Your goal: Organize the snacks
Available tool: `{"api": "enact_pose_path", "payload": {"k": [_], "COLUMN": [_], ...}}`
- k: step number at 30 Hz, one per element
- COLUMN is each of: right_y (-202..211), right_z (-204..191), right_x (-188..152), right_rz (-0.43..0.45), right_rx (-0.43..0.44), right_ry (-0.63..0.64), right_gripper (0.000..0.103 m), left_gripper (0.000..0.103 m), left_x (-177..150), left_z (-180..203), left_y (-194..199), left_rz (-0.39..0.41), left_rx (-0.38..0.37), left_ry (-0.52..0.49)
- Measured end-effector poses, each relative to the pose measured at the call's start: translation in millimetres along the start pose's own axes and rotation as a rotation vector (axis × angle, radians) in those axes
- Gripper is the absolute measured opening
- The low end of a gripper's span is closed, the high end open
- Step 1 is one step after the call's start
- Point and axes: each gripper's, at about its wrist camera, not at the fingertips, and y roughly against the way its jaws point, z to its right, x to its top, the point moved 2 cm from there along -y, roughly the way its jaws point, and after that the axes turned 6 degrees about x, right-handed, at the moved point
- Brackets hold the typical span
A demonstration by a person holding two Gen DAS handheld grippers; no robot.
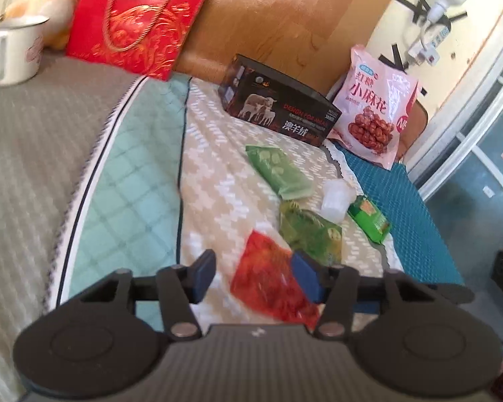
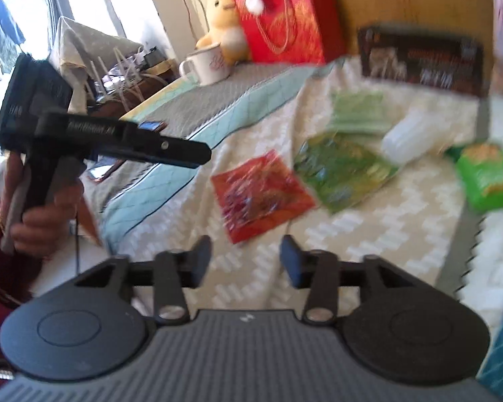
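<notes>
A: Progress? Bed [image 1: 84, 154] first.
B: Barely begun, by the look. Snacks lie loose on it: pink bag [image 1: 372, 107] & dark box [image 1: 278, 107] far ahead of the left gripper [image 1: 255, 276], green packs [image 1: 278, 171] nearer, red pack [image 1: 271, 284] right between its spread fingers.
A: Right gripper [image 2: 246, 259]?
B: Jaws apart too, holding nothing; red pack just ahead.

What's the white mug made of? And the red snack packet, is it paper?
The white mug looks like enamelled metal: thin dark rim, glossy coat, though ceramic is possible. The red snack packet seems thin clear plastic film, shiny and crinkled, not paper.
</notes>
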Motion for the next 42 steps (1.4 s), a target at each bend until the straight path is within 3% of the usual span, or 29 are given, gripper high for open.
{"api": "enact_pose_path", "payload": {"k": [4,8,12,13,16,22,25,27,28,30,33,35,36,42], "right_y": [-17,-29,-32,-32,-30,-29,-33,-35,-35,-34,-28,-23,-21,-21], "right_z": [-10,-15,0,4,7,-8,-8,-9,-11,-13,-6,8,14,58], "right_x": [-3,-3,4,5,3,-5,-2,-1,-1,-3,-2,2,5,24], "right_rz": [-0.031,-0.008,0.044,0.057,0.085,0.067,0.06,0.059,0.06,0.062,0.059,0.06,0.056,-0.01], "right_rx": [-0.013,-0.066,-0.066,-0.066,-0.067,-0.086,-0.084,-0.091,-0.098,-0.101,-0.076,-0.009,0.025,0.227], "right_ry": [0.07,0.132,0.086,0.076,0.08,0.214,0.222,0.233,0.243,0.262,0.219,0.12,0.072,-0.214], "right_gripper": [0.053,0.053,0.052,0.051,0.051,0.062,0.064,0.062,0.056,0.05,0.046,0.046,0.046,0.047], "left_gripper": [0.053,0.06,0.061,0.059,0.037,0.036,0.024,0.007,0.003,0.003,0.007,0.026,0.029,0.028], "left_x": [6,-1,-9,-10,-14,-26,-29,-31,-31,-28,-19,-14,-14,-30], "left_z": [-3,1,1,-2,-14,-10,0,12,13,9,-6,-17,-21,-21], "left_y": [-31,-36,-31,-29,-20,-20,-34,-46,-49,-46,-24,-10,-6,-14], "left_rz": [-0.083,-0.106,-0.091,-0.094,-0.101,-0.116,-0.168,-0.19,-0.189,-0.188,-0.111,-0.058,-0.049,-0.111], "left_rx": [-0.027,-0.124,-0.136,-0.154,-0.227,-0.283,-0.391,-0.341,-0.318,-0.324,-0.277,-0.226,-0.204,-0.188], "left_ry": [-0.028,-0.037,-0.003,0.034,0.133,0.163,0.165,0.117,0.104,0.12,0.128,0.131,0.139,0.112]}}
